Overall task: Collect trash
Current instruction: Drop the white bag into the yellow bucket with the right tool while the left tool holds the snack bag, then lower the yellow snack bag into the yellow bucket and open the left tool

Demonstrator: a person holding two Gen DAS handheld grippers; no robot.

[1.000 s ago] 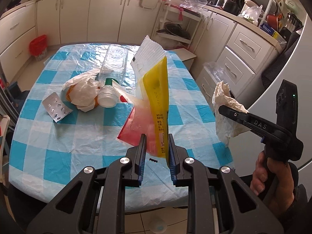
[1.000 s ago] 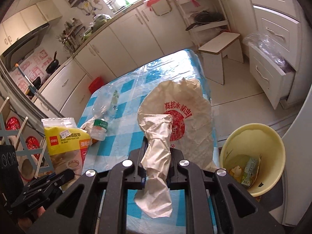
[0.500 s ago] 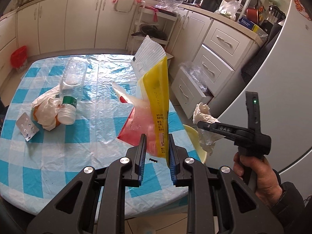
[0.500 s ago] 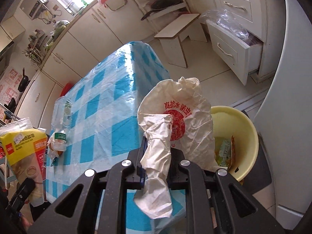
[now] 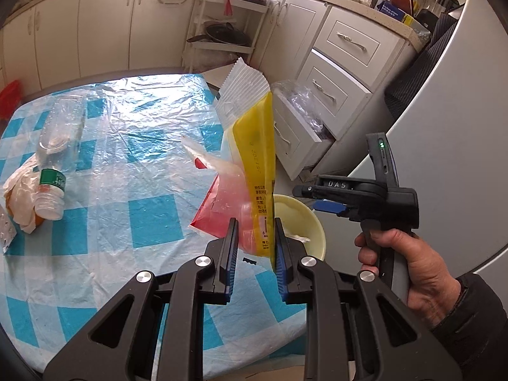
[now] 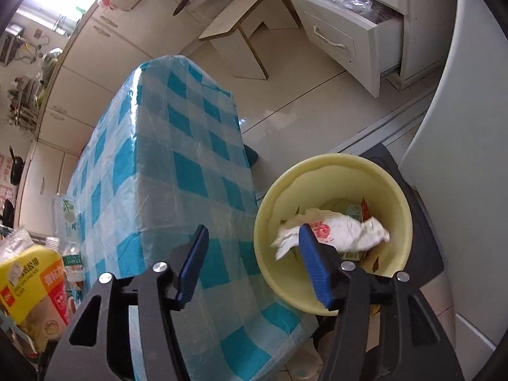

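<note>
Kitchen floor beside the blue-and-white checked, plastic-covered table (image 6: 177, 171) held the pale yellow round plastic bin (image 6: 397, 197), and in it lay the crumpled white paper bag with a red round print (image 6: 336, 231), resting on a few smaller wrappers. That piece looked delivered: creased, soft, lying loose inside the rim, clear of the tongs. The right gripper (image 6: 254, 266) hung just above the bin's near edge, its blue-padded jaws spreading with nothing between them. The left gripper (image 5: 254, 247) pinched the lower end of a yellow-and-red plastic snack pouch with a white serrated top (image 5: 254, 158); the pouch stood upright, stiff and light, over the table's corner close to the bin, not yet dropped. Judged roughly midway: one item binned, one in hand. Left on the tabletop were a clear crushed plastic bottle with a green label (image 5: 58, 146), a wad of white plastic wrap (image 5: 19, 203) touching it, and a silver blister pack (image 5: 4, 231) at the frame's edge.
</note>
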